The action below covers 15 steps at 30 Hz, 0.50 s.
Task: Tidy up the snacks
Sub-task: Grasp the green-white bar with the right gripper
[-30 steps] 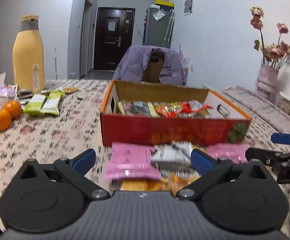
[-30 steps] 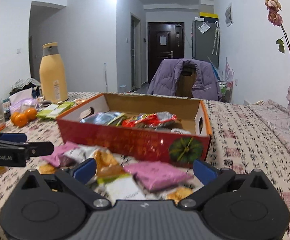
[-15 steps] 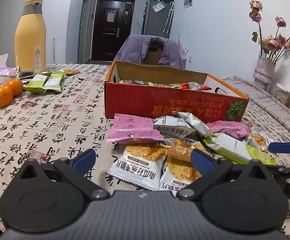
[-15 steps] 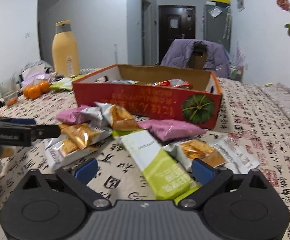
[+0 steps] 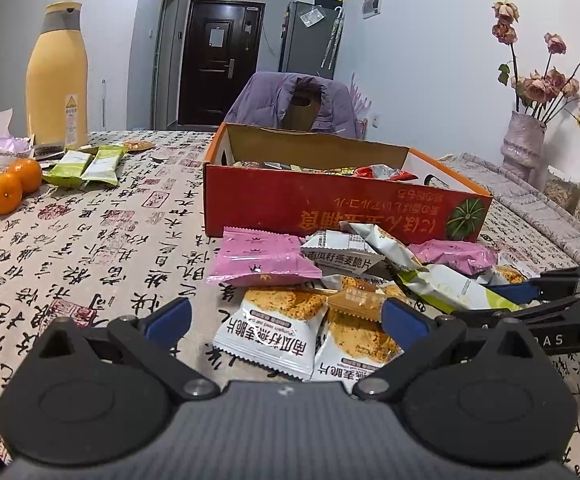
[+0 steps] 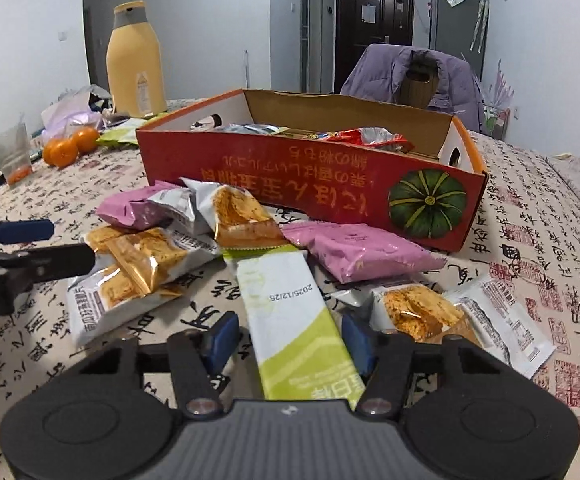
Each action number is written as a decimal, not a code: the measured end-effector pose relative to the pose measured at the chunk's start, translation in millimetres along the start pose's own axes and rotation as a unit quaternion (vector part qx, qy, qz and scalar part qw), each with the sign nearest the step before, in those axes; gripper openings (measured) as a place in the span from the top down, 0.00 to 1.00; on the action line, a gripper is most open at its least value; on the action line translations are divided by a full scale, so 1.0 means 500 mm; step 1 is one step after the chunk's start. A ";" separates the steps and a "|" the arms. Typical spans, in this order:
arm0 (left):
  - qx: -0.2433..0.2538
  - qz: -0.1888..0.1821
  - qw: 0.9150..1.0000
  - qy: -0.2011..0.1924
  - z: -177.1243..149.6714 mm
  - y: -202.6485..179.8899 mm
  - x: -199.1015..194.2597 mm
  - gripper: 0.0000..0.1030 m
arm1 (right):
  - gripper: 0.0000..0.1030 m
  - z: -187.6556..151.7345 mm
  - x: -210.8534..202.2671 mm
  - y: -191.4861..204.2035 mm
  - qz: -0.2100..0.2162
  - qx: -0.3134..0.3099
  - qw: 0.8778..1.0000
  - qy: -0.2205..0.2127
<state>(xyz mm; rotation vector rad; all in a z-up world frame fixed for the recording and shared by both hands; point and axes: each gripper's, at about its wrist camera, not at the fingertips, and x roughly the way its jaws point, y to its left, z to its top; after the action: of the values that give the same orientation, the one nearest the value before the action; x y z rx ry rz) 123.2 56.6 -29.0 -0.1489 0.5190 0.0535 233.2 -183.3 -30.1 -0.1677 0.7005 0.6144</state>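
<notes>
The right claw (image 6: 288, 342) tilts down toward the worktop (image 6: 529, 248) at the bottom centre of its own view, its blue pads either side of a white-and-green snack bar (image 6: 290, 312) that lies lengthwise between them. Its jaws have just been closing and now stand narrow around the bar; the right pad is at the wrapper's edge, the left pad shows a sliver of gap. The left claw (image 5: 286, 316) sits low at the bottom of its view, angled down, jaws wide and empty over two white cracker packets (image 5: 274, 332). Loose snacks lie heaped in front of the red box (image 6: 309, 176) at mid-frame, which already holds wrappers
</notes>
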 end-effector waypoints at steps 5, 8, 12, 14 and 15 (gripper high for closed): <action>-0.005 -0.003 1.000 0.003 0.000 0.003 0.001 0.00 | 0.63 -0.011 -0.010 0.013 -0.002 0.003 1.000 -0.008; -0.005 -0.003 1.000 0.003 0.001 0.003 0.002 0.00 | 0.65 -0.024 -0.022 0.019 -0.008 0.015 1.000 -0.020; -0.006 -0.002 1.000 0.006 0.000 0.002 0.001 0.00 | 0.66 -0.042 -0.042 0.019 -0.014 0.051 0.998 -0.044; -0.006 0.000 1.000 0.009 0.001 0.003 0.001 0.00 | 0.66 -0.049 -0.055 0.020 -0.019 0.058 0.997 -0.056; -0.007 0.000 1.000 0.012 0.003 0.005 0.000 0.00 | 0.66 -0.051 -0.061 0.021 -0.021 0.058 0.996 -0.060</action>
<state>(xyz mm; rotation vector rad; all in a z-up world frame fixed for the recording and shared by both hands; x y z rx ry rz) 123.7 59.0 -28.2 -0.1636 0.5420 0.0554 194.8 -197.7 -29.3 -0.0376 0.6136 0.5381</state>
